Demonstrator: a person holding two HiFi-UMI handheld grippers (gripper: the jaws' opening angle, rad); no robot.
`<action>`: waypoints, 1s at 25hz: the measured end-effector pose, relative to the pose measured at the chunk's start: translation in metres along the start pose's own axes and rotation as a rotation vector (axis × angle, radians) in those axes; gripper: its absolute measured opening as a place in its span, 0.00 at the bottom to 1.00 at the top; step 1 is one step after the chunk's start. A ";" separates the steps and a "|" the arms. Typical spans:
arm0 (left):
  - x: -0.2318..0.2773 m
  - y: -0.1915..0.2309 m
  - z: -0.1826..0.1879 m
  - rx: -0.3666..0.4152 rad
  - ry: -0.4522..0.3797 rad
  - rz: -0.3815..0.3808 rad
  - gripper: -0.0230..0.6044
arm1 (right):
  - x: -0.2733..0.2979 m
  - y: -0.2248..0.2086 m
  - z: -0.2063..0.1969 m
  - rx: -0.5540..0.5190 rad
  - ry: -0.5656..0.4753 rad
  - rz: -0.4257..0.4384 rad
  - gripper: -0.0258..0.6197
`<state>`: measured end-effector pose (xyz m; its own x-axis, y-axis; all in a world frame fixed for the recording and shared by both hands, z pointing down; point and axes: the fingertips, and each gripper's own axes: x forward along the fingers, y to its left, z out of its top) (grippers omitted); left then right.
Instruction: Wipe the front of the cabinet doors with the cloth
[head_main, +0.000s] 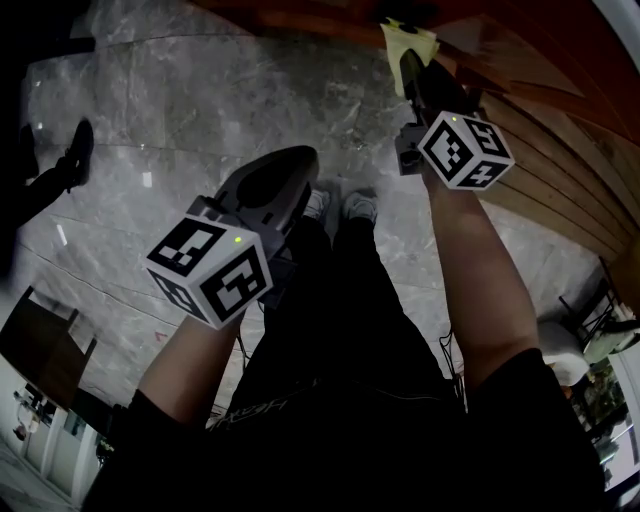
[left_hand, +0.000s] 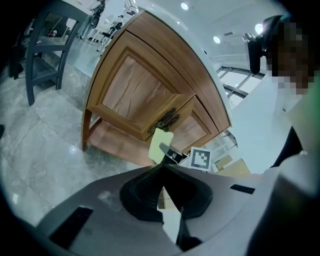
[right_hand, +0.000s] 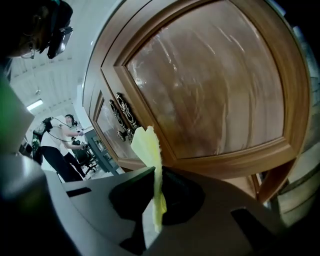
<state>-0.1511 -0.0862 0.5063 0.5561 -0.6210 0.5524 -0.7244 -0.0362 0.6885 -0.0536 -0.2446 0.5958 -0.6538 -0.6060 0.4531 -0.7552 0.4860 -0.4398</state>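
Observation:
A wooden cabinet (left_hand: 145, 95) with two panelled doors and ornate metal handles (left_hand: 165, 120) stands on legs over the grey floor. My right gripper (head_main: 410, 65) is shut on a pale yellow cloth (head_main: 408, 38) and holds it up against the cabinet front. In the right gripper view the cloth (right_hand: 150, 150) sticks up from the jaws (right_hand: 155, 172), its tip over the lower frame of a door panel (right_hand: 210, 85), right of the handles (right_hand: 125, 117); contact is unclear. My left gripper (left_hand: 162, 170) hangs back, shut and empty, looking at the cloth (left_hand: 160, 145). In the head view it (head_main: 295, 160) points at the floor.
The grey marble floor (head_main: 200, 90) spreads left of the cabinet. My own shoes (head_main: 345, 205) stand close to its base. Another person's foot (head_main: 75, 150) is at the far left. A dark chair (left_hand: 45, 45) stands left of the cabinet. People stand in the background (right_hand: 60, 145).

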 end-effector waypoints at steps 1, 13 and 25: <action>0.002 0.000 -0.001 0.002 0.005 0.000 0.05 | -0.002 -0.001 0.002 -0.008 -0.004 0.000 0.10; 0.027 -0.024 -0.006 0.038 0.059 -0.035 0.05 | -0.026 -0.028 0.007 -0.004 -0.034 -0.044 0.10; 0.067 -0.067 -0.026 0.103 0.147 -0.086 0.05 | -0.074 -0.085 0.018 0.009 -0.095 -0.130 0.10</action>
<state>-0.0550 -0.1053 0.5095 0.6656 -0.4915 0.5616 -0.7054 -0.1686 0.6884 0.0601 -0.2523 0.5859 -0.5431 -0.7201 0.4317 -0.8324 0.3945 -0.3892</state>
